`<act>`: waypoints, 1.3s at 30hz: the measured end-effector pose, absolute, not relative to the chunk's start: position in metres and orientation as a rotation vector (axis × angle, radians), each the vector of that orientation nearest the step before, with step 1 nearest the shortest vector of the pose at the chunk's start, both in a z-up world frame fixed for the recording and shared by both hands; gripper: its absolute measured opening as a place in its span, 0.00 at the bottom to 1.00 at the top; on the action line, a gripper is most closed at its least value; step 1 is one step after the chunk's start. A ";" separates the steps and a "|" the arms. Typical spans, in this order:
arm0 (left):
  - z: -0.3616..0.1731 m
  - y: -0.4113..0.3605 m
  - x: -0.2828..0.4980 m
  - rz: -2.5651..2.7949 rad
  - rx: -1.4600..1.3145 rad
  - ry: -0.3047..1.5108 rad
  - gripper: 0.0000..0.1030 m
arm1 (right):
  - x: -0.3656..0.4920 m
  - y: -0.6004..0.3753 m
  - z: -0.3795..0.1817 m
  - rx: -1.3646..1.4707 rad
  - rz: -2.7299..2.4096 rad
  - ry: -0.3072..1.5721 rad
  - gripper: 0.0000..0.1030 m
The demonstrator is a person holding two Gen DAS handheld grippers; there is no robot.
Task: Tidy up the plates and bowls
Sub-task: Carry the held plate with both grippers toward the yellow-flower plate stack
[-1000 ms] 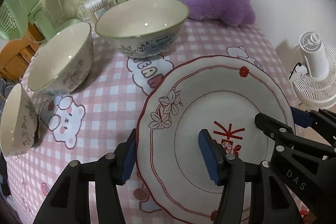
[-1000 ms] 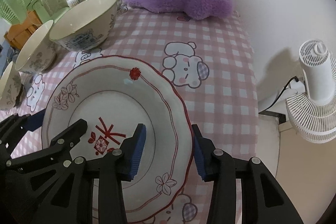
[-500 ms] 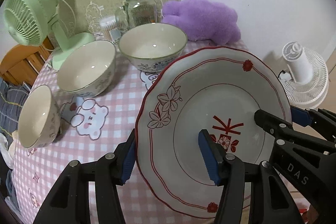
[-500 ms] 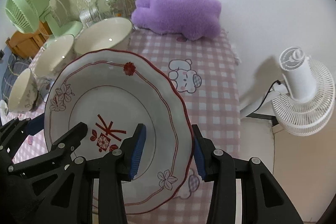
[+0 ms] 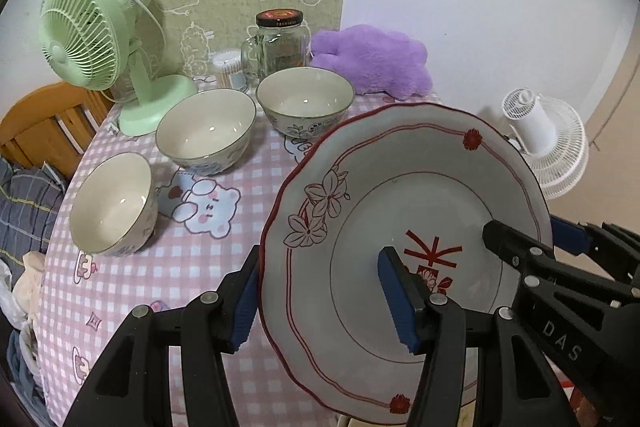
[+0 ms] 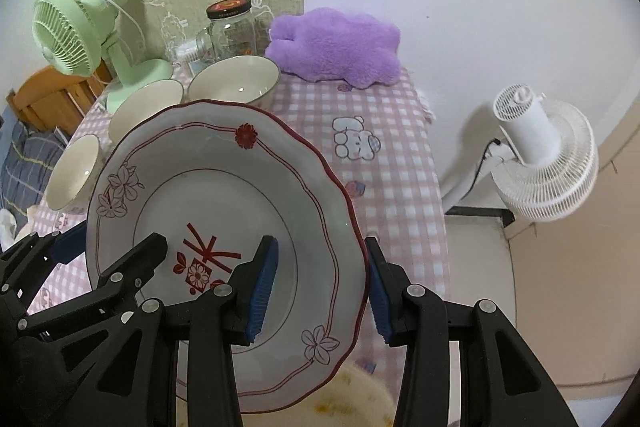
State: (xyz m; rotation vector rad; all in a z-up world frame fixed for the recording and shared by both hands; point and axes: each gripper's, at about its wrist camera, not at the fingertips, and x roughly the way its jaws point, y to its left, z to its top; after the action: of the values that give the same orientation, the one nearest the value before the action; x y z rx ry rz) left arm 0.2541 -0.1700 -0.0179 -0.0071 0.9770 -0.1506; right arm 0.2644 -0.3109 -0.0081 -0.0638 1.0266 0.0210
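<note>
A white plate with red rim and flower pattern (image 5: 408, 195) (image 6: 192, 179) is held in the air above the near end of the table. My left gripper (image 5: 320, 303) is shut on its left rim; my right gripper (image 6: 320, 287) is shut on its right rim. Three cream bowls stand on the pink checked tablecloth: a near left one (image 5: 114, 203), a middle one (image 5: 206, 129) and a far one (image 5: 306, 99). In the right wrist view they show behind the plate, the far bowl (image 6: 236, 81) most clearly.
A green desk fan (image 5: 100, 47) stands at the back left, with a glass jar (image 5: 280, 43) and a purple plush (image 5: 372, 61) along the wall. A white floor fan (image 6: 540, 151) stands right of the table. A pale yellowish object (image 6: 352, 399) lies below the plate.
Both grippers have lifted the plate off the table and drawn back, so the bowls, jar and fan now look farther and lower. The grip on both rims is unchanged.
</note>
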 end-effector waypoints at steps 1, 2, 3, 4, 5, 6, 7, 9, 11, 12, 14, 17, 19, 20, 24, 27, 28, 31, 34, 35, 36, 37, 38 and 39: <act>-0.017 -0.168 0.250 -0.156 -0.004 0.975 0.56 | 0.257 -0.309 -0.007 -0.060 0.011 1.027 0.45; -0.016 -0.167 0.246 -0.161 0.000 0.972 0.56 | 0.253 -0.308 -0.006 -0.057 0.006 1.027 0.45; -0.015 -0.166 0.241 -0.170 0.010 0.969 0.56 | 0.244 -0.306 -0.005 -0.059 -0.003 1.026 0.45; -0.014 -0.165 0.237 -0.177 0.014 0.966 0.56 | 0.241 -0.305 -0.006 -0.059 -0.008 1.027 0.45; -0.013 -0.164 0.233 -0.185 0.013 0.965 0.56 | 0.235 -0.303 -0.005 -0.055 -0.015 1.029 0.45; -0.013 -0.163 0.228 -0.197 0.016 0.966 0.56 | 0.226 -0.303 -0.006 -0.045 -0.027 1.031 0.45; -0.013 -0.162 0.224 -0.206 0.019 0.967 0.56 | 0.222 -0.302 -0.006 -0.042 -0.035 1.034 0.45; -0.015 -0.163 0.216 -0.229 0.030 0.969 0.56 | 0.206 -0.301 -0.007 -0.031 -0.061 1.039 0.45; -0.017 -0.165 0.206 -0.241 0.047 0.976 0.56 | 0.196 -0.301 -0.009 -0.027 -0.076 1.043 0.45; -0.019 -0.167 0.202 -0.243 0.062 0.983 0.56 | 0.189 -0.301 -0.010 -0.025 -0.082 1.048 0.45; -0.023 -0.171 0.194 -0.249 0.062 0.999 0.56 | 0.178 -0.303 -0.015 -0.024 -0.092 1.058 0.45; -0.030 -0.176 0.183 -0.260 0.057 1.026 0.56 | 0.165 -0.309 -0.020 -0.010 -0.104 1.076 0.45; -0.037 -0.183 0.175 -0.264 0.065 1.042 0.56 | 0.157 -0.316 -0.025 0.000 -0.113 1.088 0.45; -0.040 -0.186 0.172 -0.266 0.065 1.053 0.56 | 0.153 -0.318 -0.026 0.002 -0.115 1.091 0.45; -0.053 -0.204 0.160 -0.270 0.054 1.097 0.56 | 0.140 -0.334 -0.035 0.008 -0.124 1.109 0.45; -0.063 -0.216 0.154 -0.271 0.055 1.120 0.56 | 0.134 -0.349 -0.042 0.008 -0.127 1.130 0.45; -0.066 -0.219 0.152 -0.268 0.050 1.129 0.56 | 0.132 -0.353 -0.045 0.007 -0.126 1.135 0.45; -0.074 -0.227 0.149 -0.252 0.037 1.150 0.56 | 0.130 -0.362 -0.052 0.007 -0.113 1.154 0.45; -0.081 -0.235 0.147 -0.238 0.029 1.163 0.56 | 0.128 -0.372 -0.060 0.003 -0.096 1.172 0.45; -0.083 -0.237 0.146 -0.229 0.022 1.173 0.57 | 0.129 -0.374 -0.061 0.003 -0.092 1.176 0.45; -0.085 -0.239 0.146 -0.221 0.016 1.179 0.57 | 0.129 -0.378 -0.063 0.002 -0.085 1.182 0.45; -0.087 -0.240 0.145 -0.212 0.011 1.182 0.57 | 0.129 -0.379 -0.064 -0.001 -0.081 1.184 0.45; -0.088 -0.241 0.145 -0.202 0.006 1.186 0.57 | 0.129 -0.380 -0.066 -0.014 -0.074 1.187 0.45; -0.090 -0.242 0.144 -0.192 0.003 1.191 0.57 | 0.129 -0.381 -0.068 -0.032 -0.063 1.191 0.45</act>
State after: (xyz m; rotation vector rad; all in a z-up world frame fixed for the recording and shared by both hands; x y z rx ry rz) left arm 0.1442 -0.2419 -0.0902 0.0028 1.1907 -0.1921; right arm 0.1292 -0.3810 -0.0682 -0.0323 1.1907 -0.0631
